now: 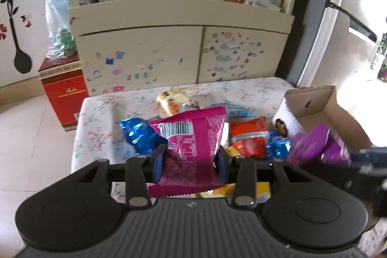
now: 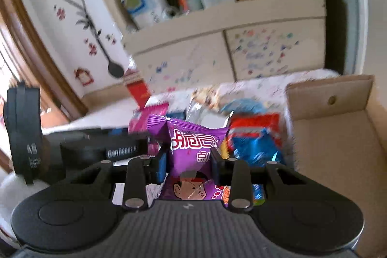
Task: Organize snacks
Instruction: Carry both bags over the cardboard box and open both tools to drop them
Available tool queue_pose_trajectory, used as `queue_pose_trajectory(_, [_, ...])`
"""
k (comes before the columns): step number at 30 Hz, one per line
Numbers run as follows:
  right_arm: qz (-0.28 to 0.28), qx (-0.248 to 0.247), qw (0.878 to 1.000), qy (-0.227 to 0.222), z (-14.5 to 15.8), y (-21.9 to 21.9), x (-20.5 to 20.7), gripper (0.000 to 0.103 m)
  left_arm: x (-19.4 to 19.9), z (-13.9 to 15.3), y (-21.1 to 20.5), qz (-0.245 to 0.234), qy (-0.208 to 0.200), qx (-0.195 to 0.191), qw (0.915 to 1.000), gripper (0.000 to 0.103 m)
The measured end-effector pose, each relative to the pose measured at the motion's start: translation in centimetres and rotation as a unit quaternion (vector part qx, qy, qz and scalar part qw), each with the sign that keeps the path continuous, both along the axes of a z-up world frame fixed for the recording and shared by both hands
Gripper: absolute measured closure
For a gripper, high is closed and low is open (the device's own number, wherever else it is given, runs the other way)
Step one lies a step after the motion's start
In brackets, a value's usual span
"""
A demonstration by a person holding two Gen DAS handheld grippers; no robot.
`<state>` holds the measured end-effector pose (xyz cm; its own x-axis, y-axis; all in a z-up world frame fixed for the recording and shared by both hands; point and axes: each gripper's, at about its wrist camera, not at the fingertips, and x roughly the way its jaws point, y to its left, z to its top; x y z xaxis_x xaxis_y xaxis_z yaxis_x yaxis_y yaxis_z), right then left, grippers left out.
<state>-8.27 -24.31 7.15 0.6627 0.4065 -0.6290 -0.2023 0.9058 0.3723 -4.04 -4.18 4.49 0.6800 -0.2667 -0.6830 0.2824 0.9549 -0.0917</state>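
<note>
My left gripper (image 1: 191, 161) is shut on a pink snack packet (image 1: 191, 137), held above the table with its barcode side toward the camera. My right gripper (image 2: 188, 161) is shut on a purple snack packet (image 2: 191, 149) with a cartoon face; it shows blurred in the left wrist view (image 1: 312, 146) at the edge of the cardboard box (image 1: 338, 122). Loose snacks lie on the floral table (image 1: 96, 127): blue foil packets (image 1: 137, 134), red and orange packets (image 1: 249, 134), a yellow-white packet (image 1: 174, 98). The left gripper body is at the left in the right wrist view (image 2: 79, 151).
The open cardboard box (image 2: 338, 137) stands at the table's right. Behind the table is a cream cabinet (image 1: 179, 52) with stickers and a cluttered shelf. A red carton (image 1: 63, 93) sits on the floor at the left. A grey refrigerator (image 1: 314, 28) is to the right.
</note>
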Motion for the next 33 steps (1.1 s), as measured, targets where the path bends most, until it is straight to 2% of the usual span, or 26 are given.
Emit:
queue_pose_trajectory(6, [-0.064, 0.006, 0.998, -0.021, 1.1, -3.1, -0.3, 0.062, -0.2, 0.2, -2.0, -0.030, -0.003, -0.018, 0.9994, 0.062])
queue_pose_trajectory(13, [-0.148, 0.006, 0.989, -0.016, 1.0, -6.6, -1.0, 0.062, -0.9, 0.3, -4.5, -0.076, -0.007, -0.047, 0.9960, 0.062])
queue_pose_trajectory(18, [-0.207, -0.014, 0.978, 0.002, 0.7, -8.2, -1.5, 0.062, -2.0, 0.5, -7.4, -0.129, -0.019, -0.066, 0.9893, 0.062])
queue_pose_trajectory(23, [-0.259, -0.023, 0.965, 0.011, 0.6, -10.1, -2.5, 0.062, -2.4, 0.1, -10.3, -0.171, -0.009, -0.088, 0.9814, 0.062])
queue_pose_trajectory(33, [-0.319, -0.031, 0.947, 0.026, 0.2, -12.2, -3.5, 0.062, -2.9, -0.8, -15.2, -0.221, 0.002, -0.105, 0.9696, 0.062])
